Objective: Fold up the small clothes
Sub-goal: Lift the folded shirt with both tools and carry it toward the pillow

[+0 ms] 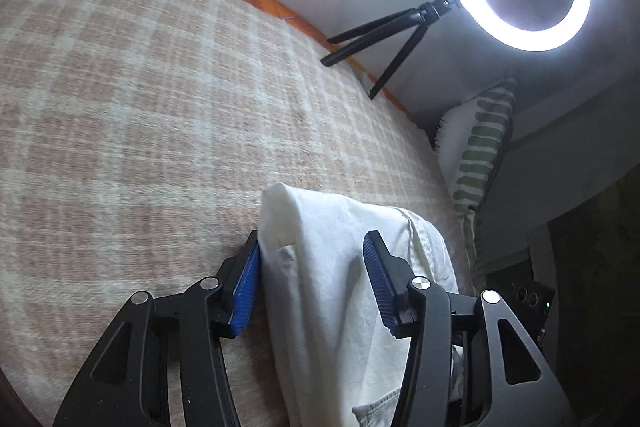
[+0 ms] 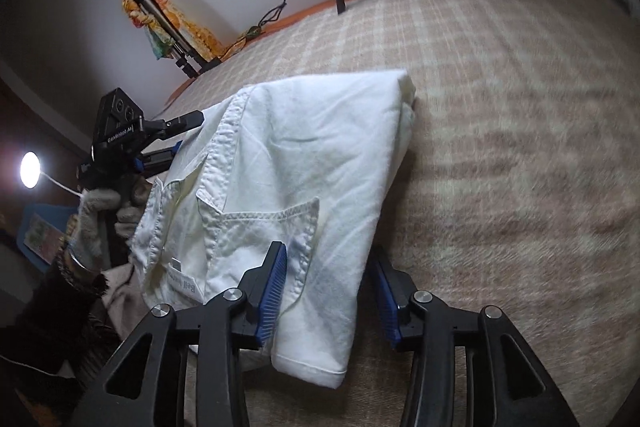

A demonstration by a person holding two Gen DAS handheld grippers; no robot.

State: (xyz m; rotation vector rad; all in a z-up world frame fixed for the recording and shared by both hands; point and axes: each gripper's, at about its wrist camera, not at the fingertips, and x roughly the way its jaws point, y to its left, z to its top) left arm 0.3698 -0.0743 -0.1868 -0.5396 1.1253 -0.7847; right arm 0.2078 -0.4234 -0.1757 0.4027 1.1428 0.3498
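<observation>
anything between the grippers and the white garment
Nothing visible. The garment lies folded on the checked blanket, and both the left gripper and right gripper already straddle it with jaws open.

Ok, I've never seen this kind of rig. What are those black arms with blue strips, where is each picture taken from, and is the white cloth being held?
No robot here: a person carries a handheld two-finger gripper in each hand, each with a camera looking along its fingers. One picture is from the left gripper, the other from the right gripper. The blue strips are the finger pads. A folded white garment lies on a checked blanket. Both grippers stand open around its edge, not clamping it.
</observation>
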